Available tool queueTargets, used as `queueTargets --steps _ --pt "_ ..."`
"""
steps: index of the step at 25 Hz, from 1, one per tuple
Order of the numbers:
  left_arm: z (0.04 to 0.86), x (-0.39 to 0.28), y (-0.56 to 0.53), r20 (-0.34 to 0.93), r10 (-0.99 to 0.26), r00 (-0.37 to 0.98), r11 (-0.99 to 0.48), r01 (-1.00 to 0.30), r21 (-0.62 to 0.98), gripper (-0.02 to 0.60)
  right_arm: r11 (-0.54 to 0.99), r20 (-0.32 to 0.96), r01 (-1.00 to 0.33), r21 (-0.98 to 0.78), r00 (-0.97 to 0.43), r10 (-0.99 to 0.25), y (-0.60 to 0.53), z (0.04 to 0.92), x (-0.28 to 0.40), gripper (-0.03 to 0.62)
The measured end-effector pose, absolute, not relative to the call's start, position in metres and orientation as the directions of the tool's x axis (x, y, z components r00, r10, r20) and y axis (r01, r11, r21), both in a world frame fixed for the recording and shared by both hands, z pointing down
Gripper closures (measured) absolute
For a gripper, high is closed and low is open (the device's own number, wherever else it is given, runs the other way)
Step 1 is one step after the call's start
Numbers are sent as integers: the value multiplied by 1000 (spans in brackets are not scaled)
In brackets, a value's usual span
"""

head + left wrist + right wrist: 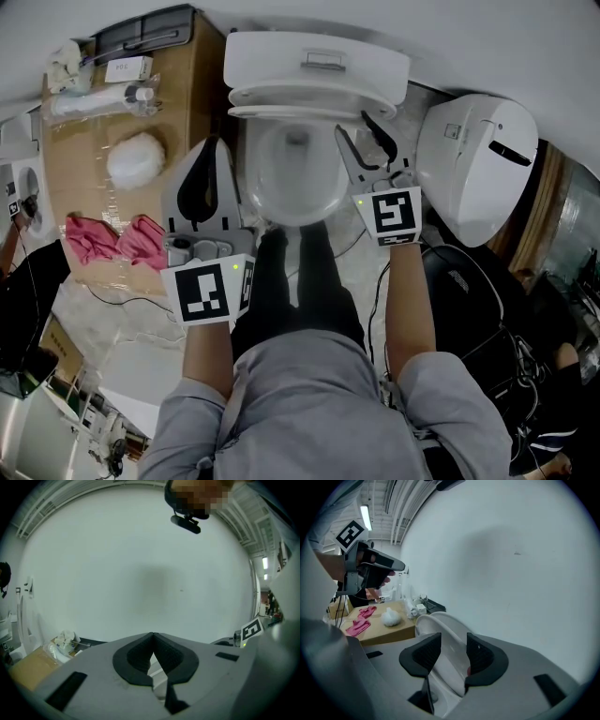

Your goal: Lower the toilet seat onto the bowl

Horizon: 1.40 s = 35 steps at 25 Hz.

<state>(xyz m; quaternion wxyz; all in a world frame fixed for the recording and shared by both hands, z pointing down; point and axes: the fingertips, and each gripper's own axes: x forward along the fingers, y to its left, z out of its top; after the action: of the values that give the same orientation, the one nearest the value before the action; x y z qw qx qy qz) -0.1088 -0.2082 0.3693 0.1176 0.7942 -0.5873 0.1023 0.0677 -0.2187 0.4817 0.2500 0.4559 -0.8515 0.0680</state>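
The white toilet has its seat [319, 101] raised against the tank [272, 56], above the uncovered bowl [251, 192]. My right gripper [364, 127] is at the seat's right side with its jaws wide open. In the right gripper view the upright seat [452, 644] fills the gap of that right gripper [453, 651], and the pads do not press on it. My left gripper [214, 142] hangs left of the bowl, shut on nothing. In the left gripper view, the left gripper [153, 635] has its tips touching and faces the white wall.
A second white toilet unit [478, 169] stands at the right, with a black bag [469, 291] below it. At the left, a cardboard box [178, 103] bears a white ball [136, 159], pink cloths [117, 239] and wrapped bottles [94, 98]. The person's black-trousered legs [295, 281] stand before the bowl.
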Motion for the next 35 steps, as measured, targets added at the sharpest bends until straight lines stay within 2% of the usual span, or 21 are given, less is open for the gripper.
queueTargets --steps 35 --pt "365 -118 -142 291 -913 286 -283 -958 54 581 589 498 -795 144 -456 -738 -130 492 61 488"
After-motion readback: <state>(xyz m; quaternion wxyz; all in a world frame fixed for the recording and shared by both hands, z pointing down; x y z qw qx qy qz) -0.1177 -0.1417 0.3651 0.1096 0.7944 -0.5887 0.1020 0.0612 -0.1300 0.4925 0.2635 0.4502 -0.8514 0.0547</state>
